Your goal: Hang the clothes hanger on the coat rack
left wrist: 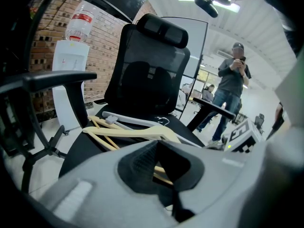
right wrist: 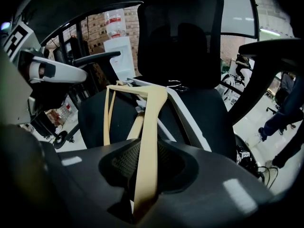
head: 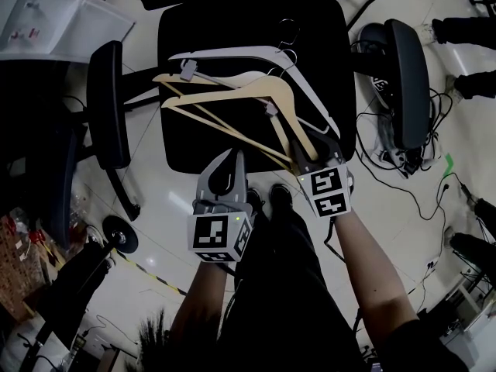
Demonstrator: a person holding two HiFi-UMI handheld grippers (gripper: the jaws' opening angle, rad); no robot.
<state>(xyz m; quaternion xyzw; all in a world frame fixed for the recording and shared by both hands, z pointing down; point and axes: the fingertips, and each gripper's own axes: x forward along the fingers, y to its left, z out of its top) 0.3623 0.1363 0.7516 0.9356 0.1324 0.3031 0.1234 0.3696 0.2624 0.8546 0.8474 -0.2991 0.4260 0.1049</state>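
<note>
Pinching one arm of the wooden hanger lying among others on the chair seat, the right tool seemed ready to lift it; the left tool waited nearby, pressed together, empty

- My left gripper: light grey moulded shell, dark ribbed pads.
- My right gripper: near-black shell with glossy highlights, mesh-textured pads.
- Both carry a white marker cube, left cube and right cube, with black square fiducials on the faces.
- Small green LED lit beside the right cube.
- Wearer below the rig: black trousers, dark shoes.
</note>
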